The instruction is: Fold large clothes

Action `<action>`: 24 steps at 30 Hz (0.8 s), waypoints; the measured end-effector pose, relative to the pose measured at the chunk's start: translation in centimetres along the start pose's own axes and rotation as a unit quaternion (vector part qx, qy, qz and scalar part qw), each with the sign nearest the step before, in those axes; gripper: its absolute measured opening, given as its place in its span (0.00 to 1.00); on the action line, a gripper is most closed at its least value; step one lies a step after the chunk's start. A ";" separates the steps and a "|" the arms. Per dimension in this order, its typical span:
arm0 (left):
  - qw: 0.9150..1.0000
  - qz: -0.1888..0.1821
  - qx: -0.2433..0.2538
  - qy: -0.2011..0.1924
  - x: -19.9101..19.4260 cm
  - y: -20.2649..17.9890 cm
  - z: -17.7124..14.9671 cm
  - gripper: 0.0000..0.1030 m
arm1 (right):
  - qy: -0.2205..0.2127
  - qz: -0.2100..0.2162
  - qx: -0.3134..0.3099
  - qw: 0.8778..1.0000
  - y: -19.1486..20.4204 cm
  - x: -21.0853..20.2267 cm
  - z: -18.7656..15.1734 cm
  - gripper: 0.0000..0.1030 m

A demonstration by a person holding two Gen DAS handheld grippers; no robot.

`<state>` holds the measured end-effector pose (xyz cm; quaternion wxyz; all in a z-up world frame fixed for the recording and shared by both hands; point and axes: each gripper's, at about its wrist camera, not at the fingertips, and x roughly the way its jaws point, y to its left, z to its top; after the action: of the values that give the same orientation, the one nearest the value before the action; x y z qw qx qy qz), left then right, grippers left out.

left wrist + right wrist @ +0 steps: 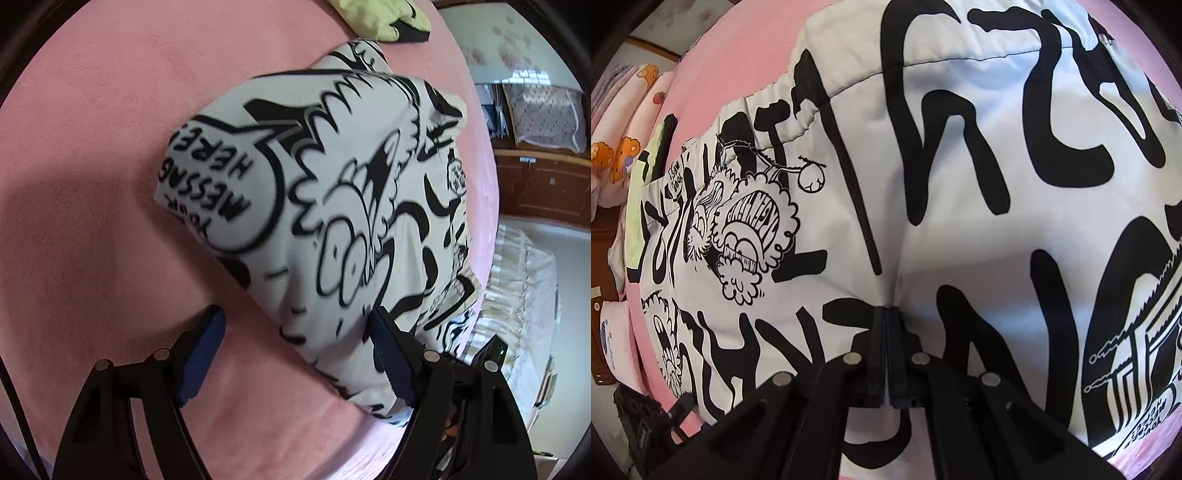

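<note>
**Op:** From my left wrist camera I see the printed garment (332, 206) — white cloth with black cartoon drawings and lettering — lying folded on the pink bedspread (92, 184). It sits toward the bed's right edge in that view, with one corner reaching down between my fingers.

**Desk:** And the left gripper (295, 354)?

**Op:** Its jaws stand wide apart and released. The blue pad (203, 362) on one side hangs over bare pink cover; the other pad is over the edge of the cloth. Whether it touches the cloth, I cannot tell. Nothing is clamped.

**Desk:** Right side?

**Op:** The right gripper (888, 314) is clenched tight, tips together, pointing steeply down at the garment. The fabric puckers into a crease that runs straight to the tips, so I read a pinch of cloth caught between them. The garment fills nearly all of that view.

**Desk:** Anything else on the bed?

**Op:** A pale yellow-green garment (380, 18) with a black patch lies at the far edge, just beyond the printed one — apart from it in the left view. Cartoon-print pillows (624, 147) show at the left edge of the right view.
</note>
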<state>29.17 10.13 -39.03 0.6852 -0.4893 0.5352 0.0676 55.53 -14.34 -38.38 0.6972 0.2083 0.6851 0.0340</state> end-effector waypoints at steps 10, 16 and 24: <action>0.996 -0.070 -0.026 -0.042 1.6 0.3 2.9 0.76 | -0.007 0.007 0.013 1.000 -1.6 -0.8 -0.3 0.00; 0.991 -0.117 -0.031 -0.056 2.8 0.4 4.7 0.76 | -0.005 0.018 0.018 1.000 -2.5 -1.1 -0.3 0.00; 0.990 -0.076 -0.011 -0.116 3.8 -2.1 5.7 0.51 | 0.005 0.041 0.024 0.999 -4.3 -1.2 0.3 0.00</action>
<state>35.86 11.57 -41.11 0.7404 -0.5249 0.4126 0.0778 54.75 -18.70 -38.70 0.6864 0.2530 0.6801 0.0472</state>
